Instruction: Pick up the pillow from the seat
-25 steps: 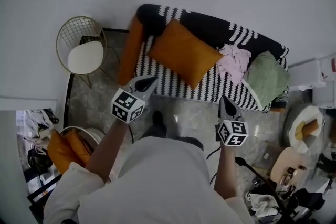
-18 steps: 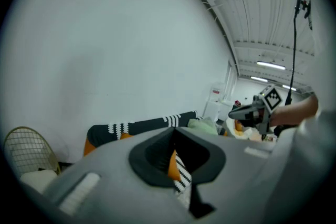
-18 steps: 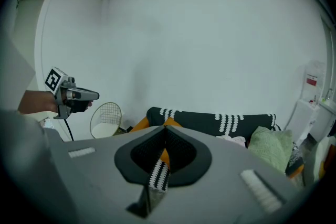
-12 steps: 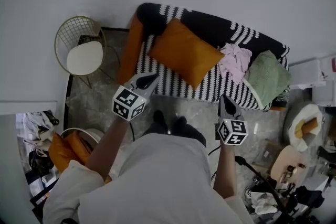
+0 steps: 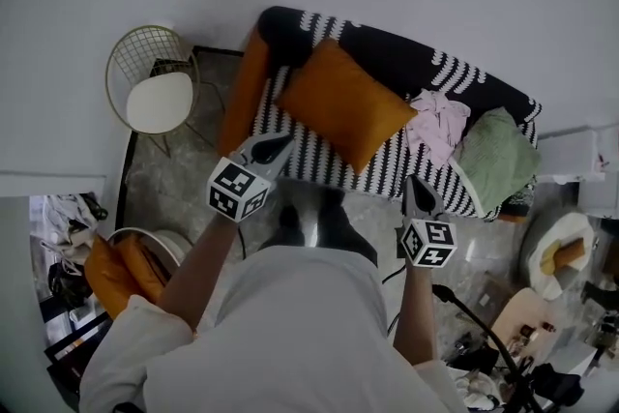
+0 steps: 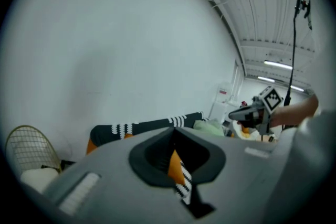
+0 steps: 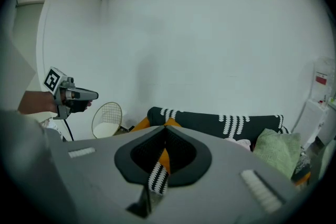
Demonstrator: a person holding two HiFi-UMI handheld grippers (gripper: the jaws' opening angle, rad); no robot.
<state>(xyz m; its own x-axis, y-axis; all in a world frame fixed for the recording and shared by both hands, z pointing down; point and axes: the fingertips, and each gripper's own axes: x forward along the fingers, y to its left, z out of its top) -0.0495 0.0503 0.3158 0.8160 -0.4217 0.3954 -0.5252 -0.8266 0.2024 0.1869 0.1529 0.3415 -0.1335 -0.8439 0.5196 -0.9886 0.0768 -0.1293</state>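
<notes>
both claws had edged nearer the sofa (image 5: 426, 65); left claw (image 5: 274, 146) and right claw (image 5: 417, 190) were pressed together, empty (too far off to grab yet). the orange pillow (image 5: 343, 106) leaned on its seat, against the backrest.

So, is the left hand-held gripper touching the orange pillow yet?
Apart. In the right gripper view the left hand-held gripper hangs in open air, well short of the sofa where the orange pillow lies; its jaws are shut and empty.
</notes>
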